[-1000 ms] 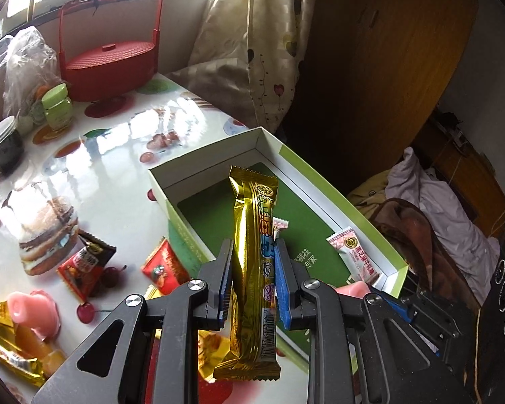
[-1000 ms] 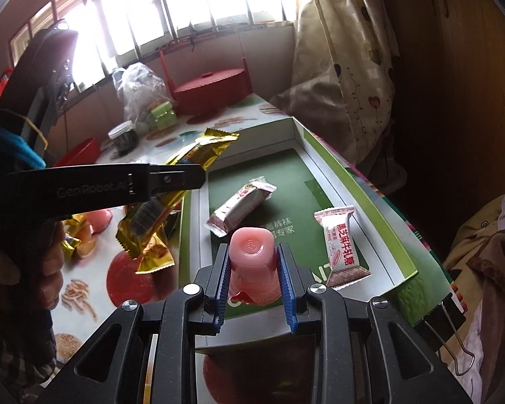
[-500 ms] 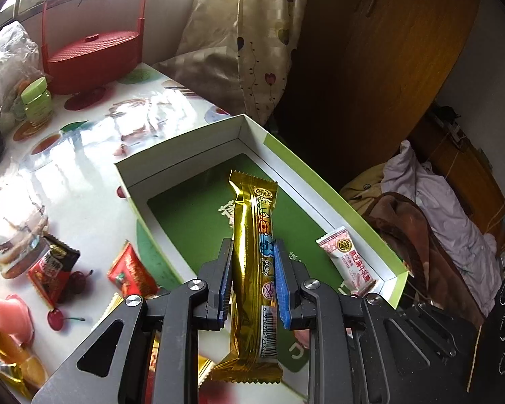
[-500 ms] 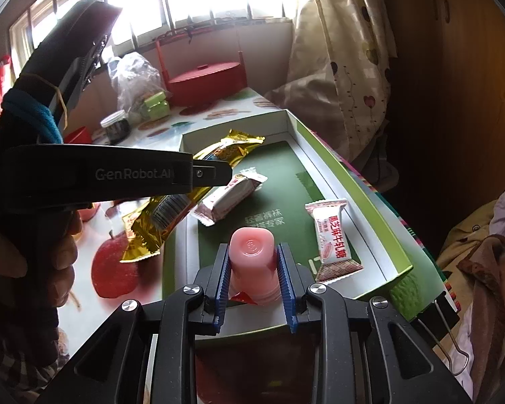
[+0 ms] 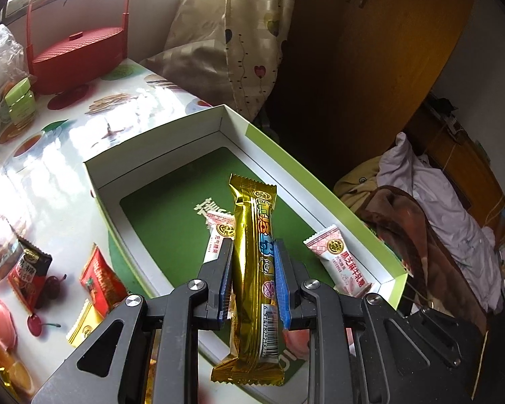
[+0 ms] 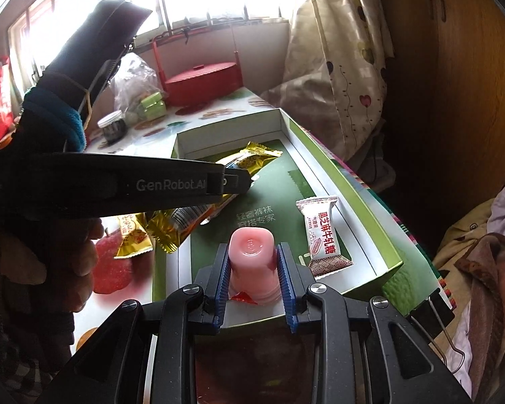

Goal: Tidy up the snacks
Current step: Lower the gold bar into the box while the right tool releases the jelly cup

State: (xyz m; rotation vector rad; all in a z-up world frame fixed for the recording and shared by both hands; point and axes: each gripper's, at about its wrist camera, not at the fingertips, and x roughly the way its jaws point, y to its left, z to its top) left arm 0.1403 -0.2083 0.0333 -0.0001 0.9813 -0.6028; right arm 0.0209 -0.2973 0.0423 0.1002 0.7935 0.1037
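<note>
My left claw (image 5: 252,282) pinches a long gold snack bar (image 5: 254,269) tight and holds it over the green-and-white box (image 5: 171,181), with the bar's far end up above the green bottom. My right claw (image 6: 254,279) squeezes a pink jelly cup (image 6: 252,259) at the near edge of the same box, where a white candy (image 6: 321,232) lies flat inside on the right. More snacks sit out on the shiny surface (image 5: 50,175) beside the box, like a red packet (image 5: 101,277) and a dark packet (image 5: 27,272), and a red basket (image 5: 75,57) stands far back.
</note>
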